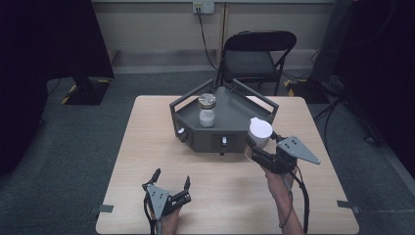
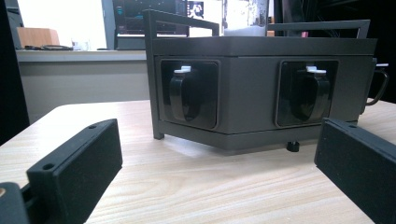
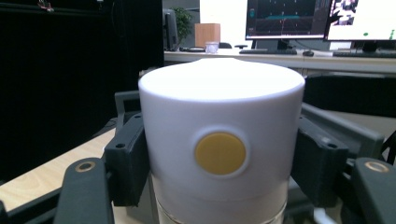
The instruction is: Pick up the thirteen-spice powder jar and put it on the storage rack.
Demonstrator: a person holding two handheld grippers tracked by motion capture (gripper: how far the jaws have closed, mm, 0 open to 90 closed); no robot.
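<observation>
We see the right gripper clamped on a white-lidded jar just beside the right front corner of the dark tray, while the left gripper, jaws apart and holding nothing, rests well in front of that tray.

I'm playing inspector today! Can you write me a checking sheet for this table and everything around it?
Surface: pale wooden table, looks clean.
Job's things: white-lidded jar with a yellow dot on its lid, held at the dark grey tray's right corner; second jar, metal-lidded, stands on the tray.
Clutter: nothing seen.
Claws: right claw shut on the white-lidded jar; left claw open, holding nothing, apart from the tray.
Cables: black cable trails from the right claw; wall cable behind.
Surroundings: folding chair, grey carpet.
</observation>
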